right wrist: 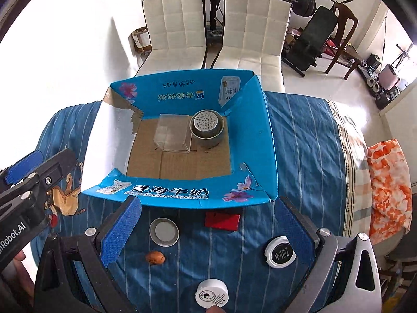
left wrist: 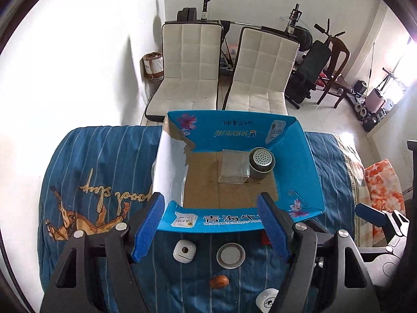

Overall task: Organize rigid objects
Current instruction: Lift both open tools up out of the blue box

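An open blue cardboard box stands on a blue striped cloth. Inside it are a clear plastic box and a perforated metal cup. In front of the box lie a white knob, a grey-centred round lid, a brown nut, a red square piece, a black-topped white puck and a white round tin. My left gripper and right gripper both hover open and empty above these.
Two white padded chairs stand behind the table. Gym gear and a wooden chair lie at the back right. An orange patterned cushion sits to the right. The left gripper shows at the right wrist view's left edge.
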`<state>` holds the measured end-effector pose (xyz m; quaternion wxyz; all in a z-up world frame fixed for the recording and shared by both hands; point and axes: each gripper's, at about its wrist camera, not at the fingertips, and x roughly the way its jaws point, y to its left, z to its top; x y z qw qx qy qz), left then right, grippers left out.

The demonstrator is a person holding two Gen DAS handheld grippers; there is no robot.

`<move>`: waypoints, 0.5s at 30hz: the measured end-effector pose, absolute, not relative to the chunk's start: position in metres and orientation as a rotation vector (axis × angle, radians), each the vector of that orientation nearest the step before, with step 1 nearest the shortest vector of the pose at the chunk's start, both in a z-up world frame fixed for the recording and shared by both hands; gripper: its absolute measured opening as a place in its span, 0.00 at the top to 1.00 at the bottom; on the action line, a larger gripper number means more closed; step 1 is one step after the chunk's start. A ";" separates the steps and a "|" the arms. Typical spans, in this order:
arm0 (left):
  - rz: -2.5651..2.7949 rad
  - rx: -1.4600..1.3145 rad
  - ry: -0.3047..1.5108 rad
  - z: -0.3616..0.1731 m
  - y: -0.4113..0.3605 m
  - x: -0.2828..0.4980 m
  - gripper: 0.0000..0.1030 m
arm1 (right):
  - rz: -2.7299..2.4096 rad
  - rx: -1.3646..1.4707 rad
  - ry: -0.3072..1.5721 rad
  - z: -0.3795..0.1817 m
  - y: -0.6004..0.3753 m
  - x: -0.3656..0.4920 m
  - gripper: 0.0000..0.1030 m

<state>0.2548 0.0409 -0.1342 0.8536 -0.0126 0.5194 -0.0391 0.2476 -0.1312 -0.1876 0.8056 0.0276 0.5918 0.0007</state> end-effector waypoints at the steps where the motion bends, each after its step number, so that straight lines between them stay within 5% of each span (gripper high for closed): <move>1: -0.084 -0.023 1.085 -0.130 0.041 0.250 0.30 | -0.001 0.064 1.250 -0.180 -0.131 0.241 0.00; 10: -0.086 -0.027 1.061 -0.107 0.046 0.218 0.30 | -0.007 0.144 1.157 -0.138 -0.143 0.192 0.00; 15: -0.047 -0.044 1.149 -0.146 0.054 0.193 0.30 | -0.016 0.199 1.264 -0.168 -0.164 0.164 0.00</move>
